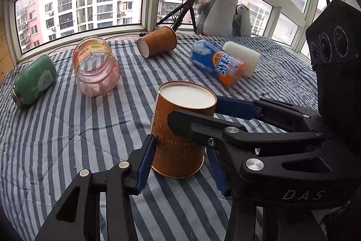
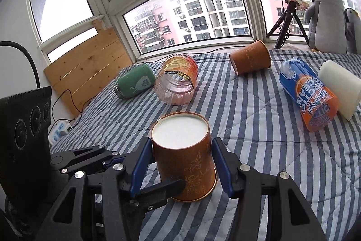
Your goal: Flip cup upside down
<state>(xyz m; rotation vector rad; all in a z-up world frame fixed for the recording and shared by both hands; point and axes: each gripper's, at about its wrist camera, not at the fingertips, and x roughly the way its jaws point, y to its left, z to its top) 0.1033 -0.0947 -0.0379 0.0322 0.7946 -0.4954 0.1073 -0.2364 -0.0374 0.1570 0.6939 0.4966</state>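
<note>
A brown paper cup [image 1: 180, 128] stands upside down on the striped blanket, white base up; it also shows in the right wrist view [image 2: 185, 157]. My left gripper [image 1: 180, 164] has a finger on each side of the cup's lower part, blue pads against or very near its wall. My right gripper [image 2: 180, 164] also straddles the cup, its pads close to the wall with a small gap showing. The right gripper shows in the left wrist view [image 1: 203, 112], reaching in from the right around the cup's top.
On the blanket [image 1: 56, 128] lie a green bottle [image 1: 33, 83], a pink jar [image 1: 96, 67], a second brown cup [image 1: 158, 42], a blue-orange can [image 1: 218, 63] and a white cup [image 1: 243, 58]. Plush penguins [image 1: 221, 12] and a ring light tripod [image 1: 180, 15] stand by the window.
</note>
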